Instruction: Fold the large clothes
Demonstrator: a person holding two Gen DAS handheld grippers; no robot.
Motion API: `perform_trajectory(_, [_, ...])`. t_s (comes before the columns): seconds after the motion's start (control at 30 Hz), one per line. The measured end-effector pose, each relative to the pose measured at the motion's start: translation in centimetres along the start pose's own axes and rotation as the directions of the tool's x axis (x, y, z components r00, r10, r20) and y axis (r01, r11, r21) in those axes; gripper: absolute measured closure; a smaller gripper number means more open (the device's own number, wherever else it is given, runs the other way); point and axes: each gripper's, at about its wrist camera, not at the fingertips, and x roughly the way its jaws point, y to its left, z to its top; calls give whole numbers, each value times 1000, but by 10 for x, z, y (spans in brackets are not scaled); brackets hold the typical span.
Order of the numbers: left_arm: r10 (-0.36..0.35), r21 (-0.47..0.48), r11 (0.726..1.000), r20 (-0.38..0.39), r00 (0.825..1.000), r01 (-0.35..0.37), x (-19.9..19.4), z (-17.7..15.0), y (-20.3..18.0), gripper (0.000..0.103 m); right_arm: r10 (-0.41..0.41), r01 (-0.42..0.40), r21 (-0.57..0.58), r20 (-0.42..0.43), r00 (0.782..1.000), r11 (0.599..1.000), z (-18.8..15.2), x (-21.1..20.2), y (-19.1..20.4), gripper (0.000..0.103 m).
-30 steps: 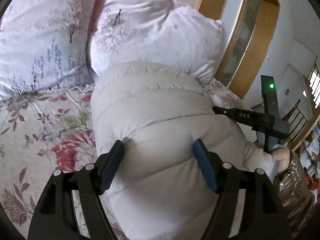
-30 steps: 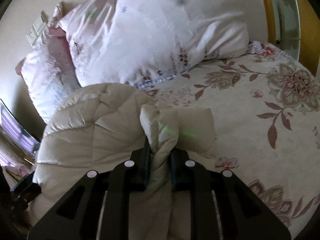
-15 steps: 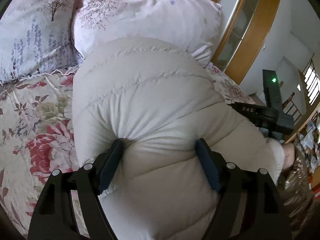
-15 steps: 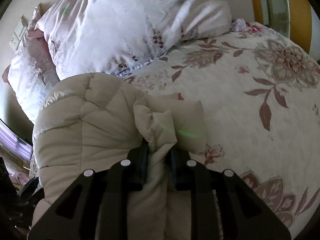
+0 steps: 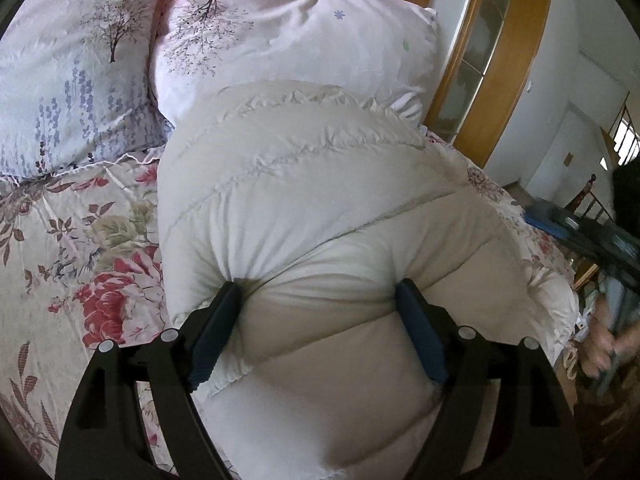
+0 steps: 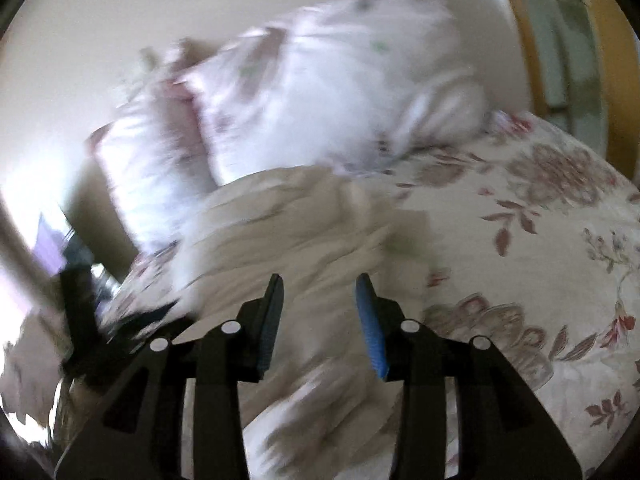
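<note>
A cream quilted puffer jacket (image 5: pixel 320 200) lies bundled on the floral bedspread (image 5: pixel 80 240), its top against the pillows. My left gripper (image 5: pixel 314 290) straddles a thick puffed roll of the jacket. Its blue pads dent the fabric on both sides while the jaws are opening. In the blurred right wrist view my right gripper (image 6: pixel 320 280) hovers over the jacket (image 6: pixel 280 220) with its jaws opening and nothing pinched between the pads. The right gripper shows in the left wrist view as a dark blur (image 5: pixel 600 236), with a hand (image 5: pixel 600 352) below it.
Two printed pillows (image 5: pixel 280 32) (image 5: pixel 60 80) are propped at the head of the bed. A wooden-framed glass door (image 5: pixel 500 80) stands beyond the bed's far side. Floral bedspread (image 6: pixel 520 240) lies open to the right of the jacket.
My right gripper has let go of the jacket fold it pinched, spread its jaws and pulled back and up. The left pads stand slightly wider on the jacket.
</note>
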Motion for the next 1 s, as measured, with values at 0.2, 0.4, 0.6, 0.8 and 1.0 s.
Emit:
perform_trajectory(0.2, [-3,-6,1000,1,1000,3,0,0,1,21,-87,69,-129,-138,987,989,-40,24,24,66])
perform_trajectory(0.4, [-8,9,1000,6,1000,8,2,-1,-3,19,-60,58,-14,-162,985,998,-66,41,-3,66])
perform_trajectory(0.6, [9,18,1000,15,1000,-9,-3,-3,-7,18,-91,87,-28,-182,979,996,-63,45,2,65])
perform_trajectory(0.8, [17,24,1000,28,999,-17,-12,-4,-7,18,-60,69,120,-76,995,990,-9,28,-16,39])
perform_trajectory(1.0, [31,25,999,21,999,-31,-11,-4,-6,17,-6,41,311,-114,994,949,15,69,-49,63])
